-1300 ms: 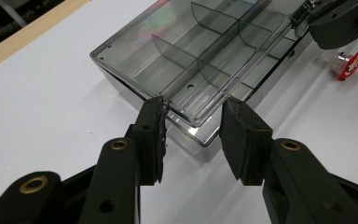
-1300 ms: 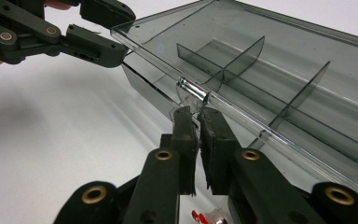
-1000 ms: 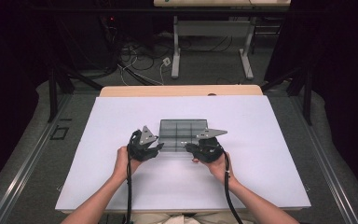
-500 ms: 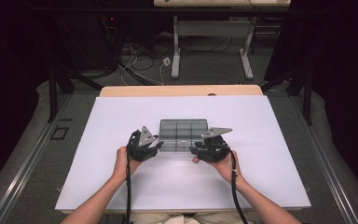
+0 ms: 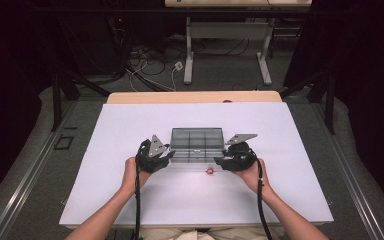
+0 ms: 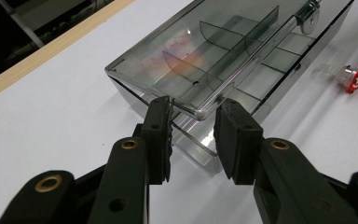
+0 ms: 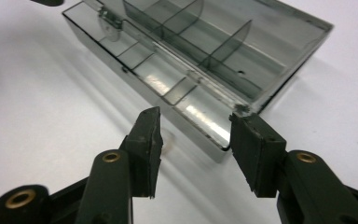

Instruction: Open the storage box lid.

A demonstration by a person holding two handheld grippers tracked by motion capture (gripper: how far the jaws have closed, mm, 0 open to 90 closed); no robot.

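While both hands sit at the near corners of the box (image 5: 197,145), I log the layout from big to small. Table (image 5: 130,130): white sheet, wood edge at the far side. Box: clear smoky plastic with dividers, at the middle of the table, lid laid open toward the far side, long edge facing me.

Left gripper (image 6: 193,126): at the box's left near corner. In the left gripper view its jaws stand a little apart around the corner of the box. I judge they are clamped on the box wall there, but contact of both pads is not fully plain.

Right gripper (image 7: 193,135): at the right near corner. Its jaws have just been opening; they stand apart with the box corner near the right pad, and nothing is pinched between them.

Small item: a red-capped clear piece (image 5: 210,171) lies on the sheet just in front of the box, between the two grippers.

Risks, as I judge them: with the right side let go, the box rests on one grip only, so any pull from my left hand may swing or tip it. Light plastic on a smooth sheet slides easily. A nudge could also knock the red-capped piece away, and reaching for it may bump the box's front wall.
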